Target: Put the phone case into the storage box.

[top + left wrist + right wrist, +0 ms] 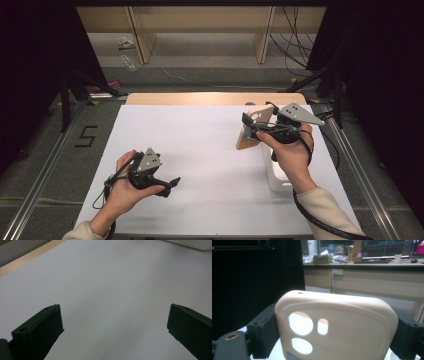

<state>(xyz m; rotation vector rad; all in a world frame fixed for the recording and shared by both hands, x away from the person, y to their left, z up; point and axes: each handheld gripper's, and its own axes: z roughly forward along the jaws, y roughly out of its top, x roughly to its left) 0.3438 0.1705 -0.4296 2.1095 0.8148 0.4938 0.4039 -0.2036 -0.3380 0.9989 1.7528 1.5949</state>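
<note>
Beige phone case (337,327) clamped across its width by the right tongs (248,125), pads pressing both long edges, camera holes facing the tongs' own lens, raised clear of the white table (200,150). White stand (278,180) just below and beside that hand. Left tongs (175,182) released, jaws wide apart with nothing between, low over bare table, well apart from the case. Beyond the case, wooden desk (374,280).

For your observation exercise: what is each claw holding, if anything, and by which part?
The right claw grips a beige phone case across its two long side edges, near the camera-cutout end. The left claw stands open, holding nothing.
</note>
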